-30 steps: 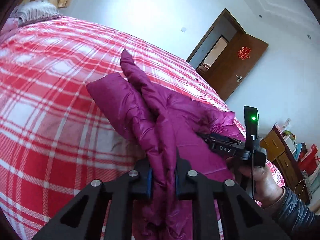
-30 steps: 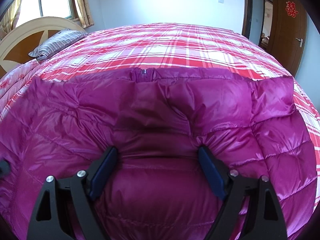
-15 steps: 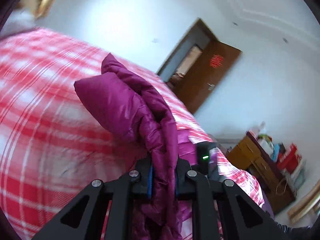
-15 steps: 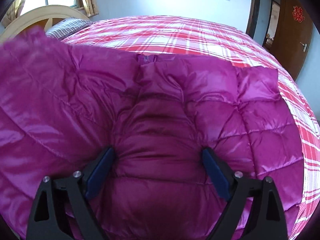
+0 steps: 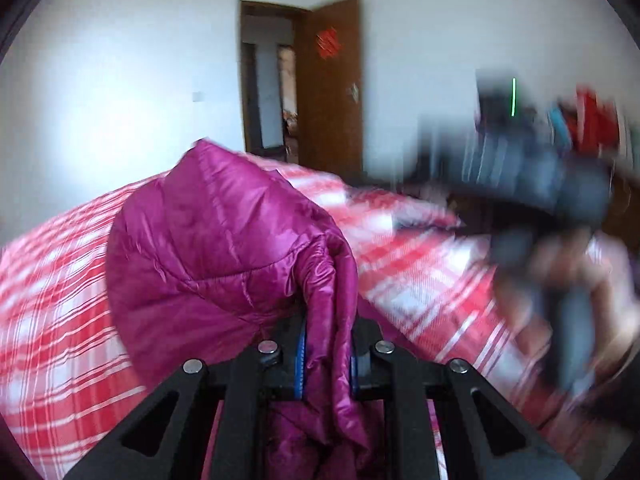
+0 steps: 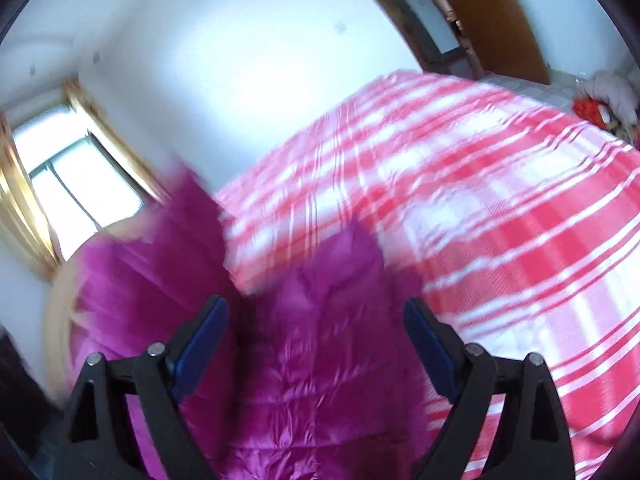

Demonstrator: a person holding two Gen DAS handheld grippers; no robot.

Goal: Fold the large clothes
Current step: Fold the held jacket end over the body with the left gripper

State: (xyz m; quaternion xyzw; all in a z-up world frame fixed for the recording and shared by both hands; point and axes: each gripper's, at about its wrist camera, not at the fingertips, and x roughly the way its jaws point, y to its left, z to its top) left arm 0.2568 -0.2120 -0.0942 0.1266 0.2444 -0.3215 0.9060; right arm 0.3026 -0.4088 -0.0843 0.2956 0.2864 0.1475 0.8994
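Right gripper (image 5: 532,184) motion-blurred, its jaws indistinct beside the clamped jacket (image 5: 224,248).

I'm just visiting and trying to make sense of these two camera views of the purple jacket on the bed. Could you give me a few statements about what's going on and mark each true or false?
1. The left gripper is clamped on a fold of the purple puffer jacket. True.
2. The right gripper is pinched tight on the jacket. False: its blue-padded fingers stand wide apart, with the fabric lying between them.
3. The bedspread is plain blue. False: it is red and white plaid.
4. A brown wooden door stands open in the left wrist view. True.
5. Both views are sharp. False: both show motion blur.
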